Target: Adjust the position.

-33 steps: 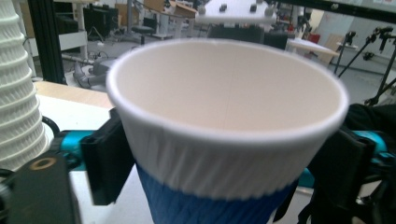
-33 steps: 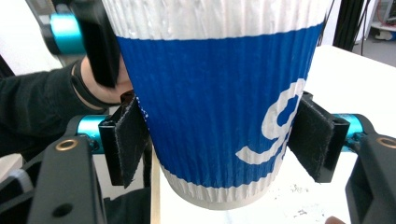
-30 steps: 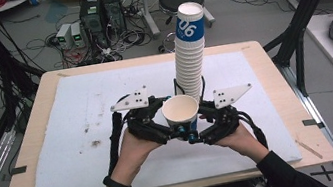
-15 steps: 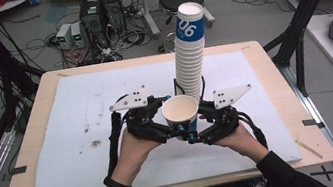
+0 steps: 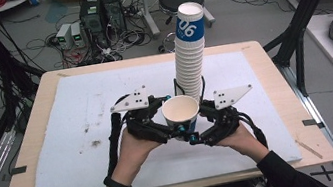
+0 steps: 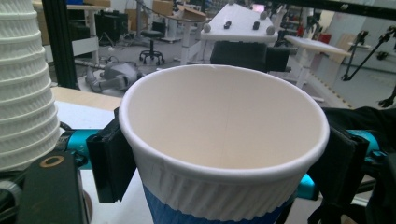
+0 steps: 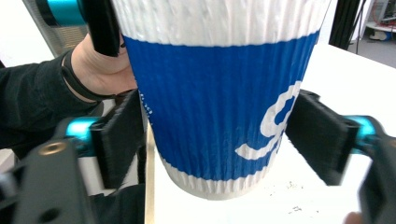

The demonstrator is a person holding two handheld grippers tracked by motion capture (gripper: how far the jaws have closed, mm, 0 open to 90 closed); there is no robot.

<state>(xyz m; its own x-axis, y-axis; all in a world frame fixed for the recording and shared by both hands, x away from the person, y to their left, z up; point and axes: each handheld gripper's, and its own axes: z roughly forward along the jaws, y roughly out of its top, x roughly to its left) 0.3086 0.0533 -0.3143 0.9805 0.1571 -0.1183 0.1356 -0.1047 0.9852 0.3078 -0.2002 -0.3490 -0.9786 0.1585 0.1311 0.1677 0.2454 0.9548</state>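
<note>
A white paper cup (image 5: 181, 114) with a blue band is held upright above the white mat, just in front of a tall stack of paper cups (image 5: 191, 54). My left gripper (image 5: 169, 126) is shut on it just under the rim; in the left gripper view both pads press the cup (image 6: 224, 121) below its lip. My right gripper (image 5: 197, 126) is shut on it lower down; in the right gripper view its pads sit against the blue band of the cup (image 7: 210, 102). The cup is empty. The stack (image 6: 23, 84) stands close on the left in the left gripper view.
A white mat (image 5: 83, 122) covers most of the wooden table (image 5: 279, 80), with a few dark specks left of centre. Black frame posts stand at both sides. Beyond the far edge the floor holds a stool, computers and cables.
</note>
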